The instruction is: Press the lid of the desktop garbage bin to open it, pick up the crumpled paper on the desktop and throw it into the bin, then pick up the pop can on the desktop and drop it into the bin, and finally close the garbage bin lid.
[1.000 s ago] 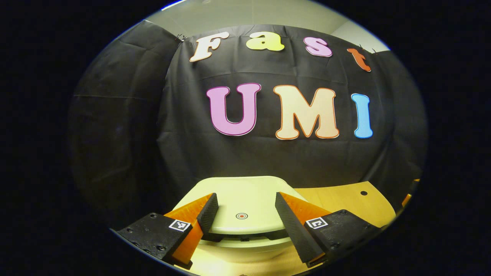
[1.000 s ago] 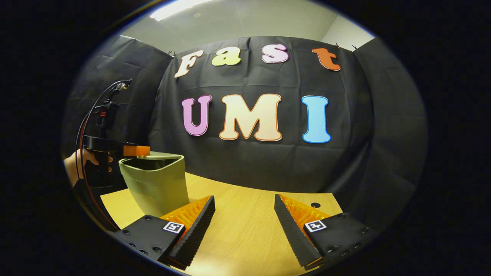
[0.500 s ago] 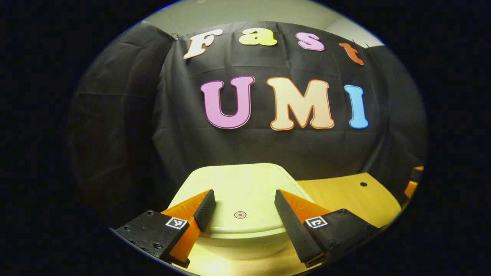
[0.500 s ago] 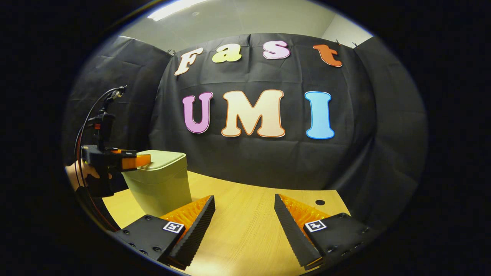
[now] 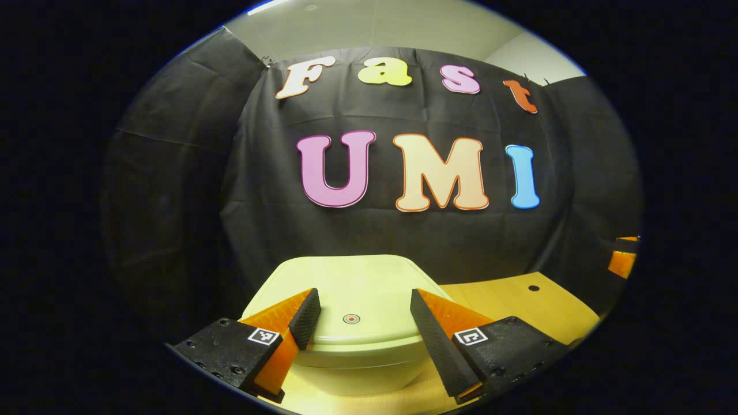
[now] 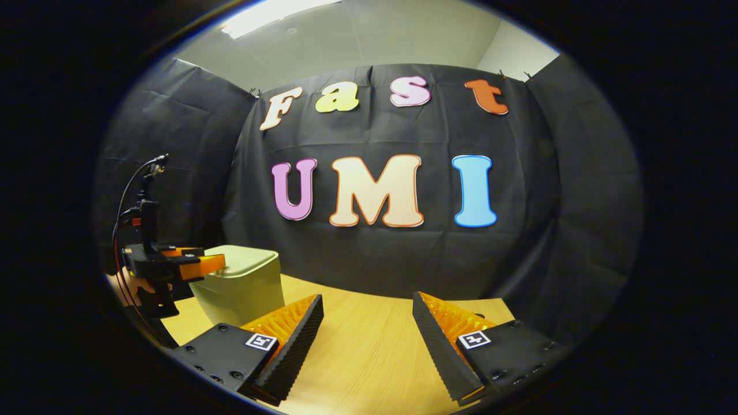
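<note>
Garbage bin (image 5: pixel 357 369): pale yellow-green body, with lid (image 5: pixel 351 288) of the same shade; small red-and-white ringed dot near the lid's front edge. Desktop (image 6: pixel 369 346): light yellow wood grain, one small dark hole (image 5: pixel 534 287) toward its far right corner.
</note>
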`<state>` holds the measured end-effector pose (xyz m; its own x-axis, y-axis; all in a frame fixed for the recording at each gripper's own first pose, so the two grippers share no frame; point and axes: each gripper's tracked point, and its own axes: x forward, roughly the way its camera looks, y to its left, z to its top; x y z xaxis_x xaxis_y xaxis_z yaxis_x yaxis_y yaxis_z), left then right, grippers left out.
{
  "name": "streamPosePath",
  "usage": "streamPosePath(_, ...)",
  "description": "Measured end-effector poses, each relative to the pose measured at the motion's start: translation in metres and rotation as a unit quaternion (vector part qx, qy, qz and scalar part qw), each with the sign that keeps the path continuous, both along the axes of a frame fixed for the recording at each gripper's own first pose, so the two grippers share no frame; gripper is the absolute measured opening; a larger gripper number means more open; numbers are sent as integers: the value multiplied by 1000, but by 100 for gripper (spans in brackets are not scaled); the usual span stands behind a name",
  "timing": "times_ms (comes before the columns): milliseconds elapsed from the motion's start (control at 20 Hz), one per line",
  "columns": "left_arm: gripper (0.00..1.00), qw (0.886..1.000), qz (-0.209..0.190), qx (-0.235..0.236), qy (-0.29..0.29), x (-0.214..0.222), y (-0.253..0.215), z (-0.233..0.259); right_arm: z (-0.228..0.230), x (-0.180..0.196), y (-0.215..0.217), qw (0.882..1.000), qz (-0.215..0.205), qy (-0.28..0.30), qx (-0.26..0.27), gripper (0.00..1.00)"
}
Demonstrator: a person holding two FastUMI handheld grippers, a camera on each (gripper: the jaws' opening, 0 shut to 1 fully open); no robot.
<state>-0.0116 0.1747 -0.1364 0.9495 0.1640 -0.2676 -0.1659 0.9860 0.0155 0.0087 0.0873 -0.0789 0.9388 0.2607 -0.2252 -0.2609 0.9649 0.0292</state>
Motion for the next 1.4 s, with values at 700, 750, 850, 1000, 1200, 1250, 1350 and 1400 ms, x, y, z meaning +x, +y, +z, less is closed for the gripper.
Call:
streamPosePath(700, 92, 989, -131, -20, -66, -11, -163, 39, 50, -22, -44, 997, -48, -51, 15, 98)
streamPosePath(750, 93, 989, -133, -21, -66, -11, -166, 40, 51, -23, -47, 997, -50, -53, 15, 98)
streamPosePath(850, 93, 987, -139, -18, -73, -10, -172, 45, 54, -24, -53, 997, -55, -57, 13, 98)
streamPosePath(1000, 93, 985, -149, -13, -84, -9, -181, 53, 59, -23, -59, 996, -61, -63, 11, 98)
streamPosePath(1200, 93, 984, -157, -16, -84, -7, -190, 56, 63, -22, -64, 995, -67, -68, 15, 98)
streamPosePath(1250, 93, 984, -159, -17, -84, -6, -192, 56, 62, -22, -64, 995, -68, -68, 15, 98)
streamPosePath(1350, 93, 983, -163, -13, -85, -6, -195, 57, 62, -22, -65, 995, -68, -69, 14, 98)
streamPosePath(1400, 93, 982, -166, -11, -84, -6, -197, 57, 62, -22, -65, 995, -68, -69, 14, 98)
